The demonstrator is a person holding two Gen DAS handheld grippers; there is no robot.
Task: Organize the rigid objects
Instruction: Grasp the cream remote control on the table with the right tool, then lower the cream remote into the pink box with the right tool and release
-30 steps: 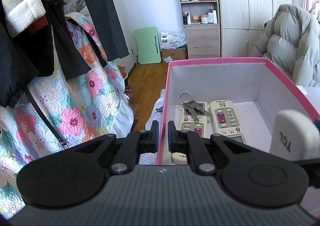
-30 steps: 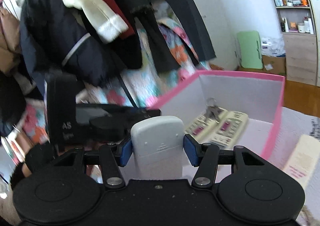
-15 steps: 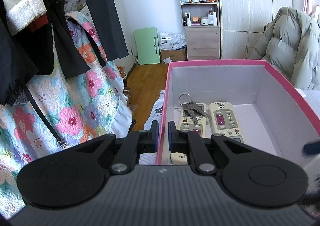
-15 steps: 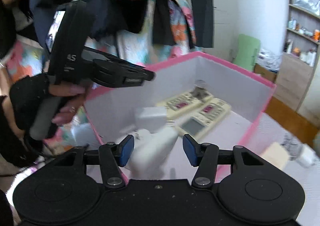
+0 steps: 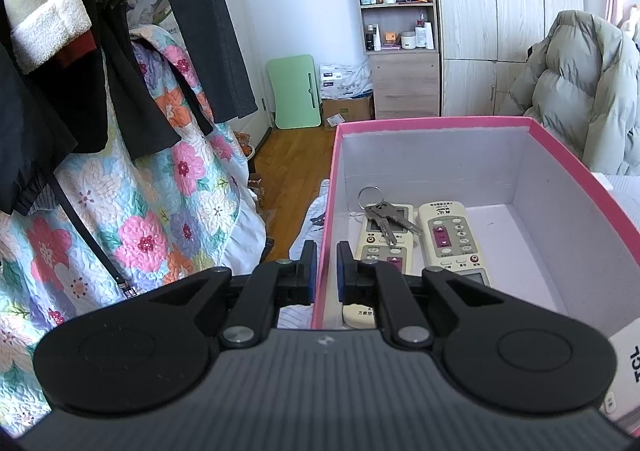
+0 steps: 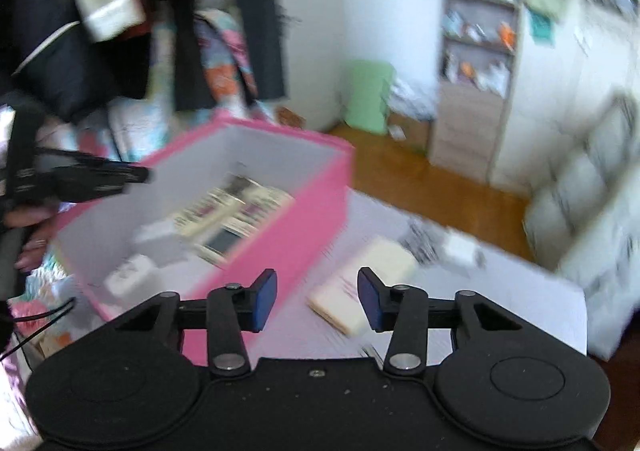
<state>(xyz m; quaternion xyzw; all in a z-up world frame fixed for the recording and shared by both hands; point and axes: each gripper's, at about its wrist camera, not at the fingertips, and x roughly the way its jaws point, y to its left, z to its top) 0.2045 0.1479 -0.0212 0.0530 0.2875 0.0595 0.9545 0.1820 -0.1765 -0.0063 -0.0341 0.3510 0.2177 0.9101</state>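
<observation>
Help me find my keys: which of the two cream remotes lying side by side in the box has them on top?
The left remote, nearest the pink box wall; the keys lie across it. The right remote is bare.

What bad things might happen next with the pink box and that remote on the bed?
The left gripper pinches only the pink box wall, so a bump could tip it. The open right gripper is swinging fast toward the cream remote; it might knock it away. Keys lying on a remote could scratch it.

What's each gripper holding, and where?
Left gripper clamps the pink cardboard box by its left wall; right gripper is open, holding nothing.
</observation>
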